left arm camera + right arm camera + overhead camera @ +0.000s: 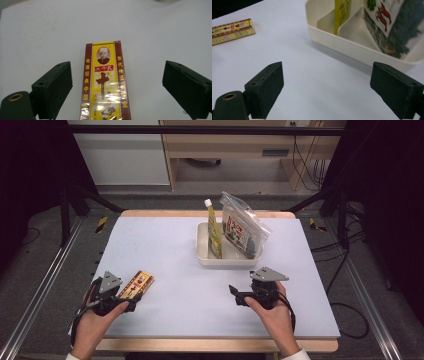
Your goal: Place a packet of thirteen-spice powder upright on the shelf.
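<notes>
A long yellow and brown box [136, 285] [105, 82] with a portrait and Chinese lettering lies flat on the white table at the front left. My left gripper [127, 297] [117, 67] stands open around its near end, with a gap between each jaw and the box. At the front right, my right gripper [235, 296] [327, 67] is open over bare table and has nothing between its jaws. The box [230, 31] lies far off to the left in the right gripper view.
A cream divided tray [202, 255] [342, 47] stands at the back centre of the table. In it a yellow pouch [214, 232] [342, 15] with a white cap stands upright, beside a clear bag [242, 227] [392, 25] of dark contents.
</notes>
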{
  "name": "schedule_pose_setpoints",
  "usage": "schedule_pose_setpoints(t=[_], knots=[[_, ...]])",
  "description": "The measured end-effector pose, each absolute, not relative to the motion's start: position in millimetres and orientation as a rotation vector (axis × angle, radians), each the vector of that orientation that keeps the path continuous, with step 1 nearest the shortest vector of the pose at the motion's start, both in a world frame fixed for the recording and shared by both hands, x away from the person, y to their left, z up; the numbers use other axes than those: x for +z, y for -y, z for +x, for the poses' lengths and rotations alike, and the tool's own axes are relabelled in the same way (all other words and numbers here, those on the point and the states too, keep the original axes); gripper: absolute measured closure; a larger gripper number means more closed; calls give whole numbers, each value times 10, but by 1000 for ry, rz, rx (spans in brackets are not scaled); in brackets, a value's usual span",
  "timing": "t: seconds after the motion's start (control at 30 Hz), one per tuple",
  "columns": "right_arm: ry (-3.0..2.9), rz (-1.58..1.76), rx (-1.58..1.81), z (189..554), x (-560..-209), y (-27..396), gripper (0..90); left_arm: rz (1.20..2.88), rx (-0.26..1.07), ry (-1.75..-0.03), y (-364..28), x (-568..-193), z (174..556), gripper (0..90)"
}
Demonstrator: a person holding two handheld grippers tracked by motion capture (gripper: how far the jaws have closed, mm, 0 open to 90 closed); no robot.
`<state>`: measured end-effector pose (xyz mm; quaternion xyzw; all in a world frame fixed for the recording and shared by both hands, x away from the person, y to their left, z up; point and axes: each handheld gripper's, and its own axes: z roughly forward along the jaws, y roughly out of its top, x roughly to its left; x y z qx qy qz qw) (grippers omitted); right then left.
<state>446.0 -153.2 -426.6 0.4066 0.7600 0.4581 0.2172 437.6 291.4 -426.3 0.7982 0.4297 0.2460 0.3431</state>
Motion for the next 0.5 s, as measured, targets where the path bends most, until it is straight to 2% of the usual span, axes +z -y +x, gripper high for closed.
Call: schedule_pose_setpoints(t=[0.13, 0.4, 0.5], knots=[[-2144, 1158, 1220, 4434, -4399, 1582, 136, 2119, 580, -1194, -2971, -4125, 4551, 104], [-2197, 1118, 1178, 4434, -4452, 1548, 137, 2308, 397, -1274, -2919, -4010, 4839, 120], [-2205, 1122, 1171, 4442, -4462, 1553, 138, 2451, 369, -1247, -2821, -4049, 4874, 118]])
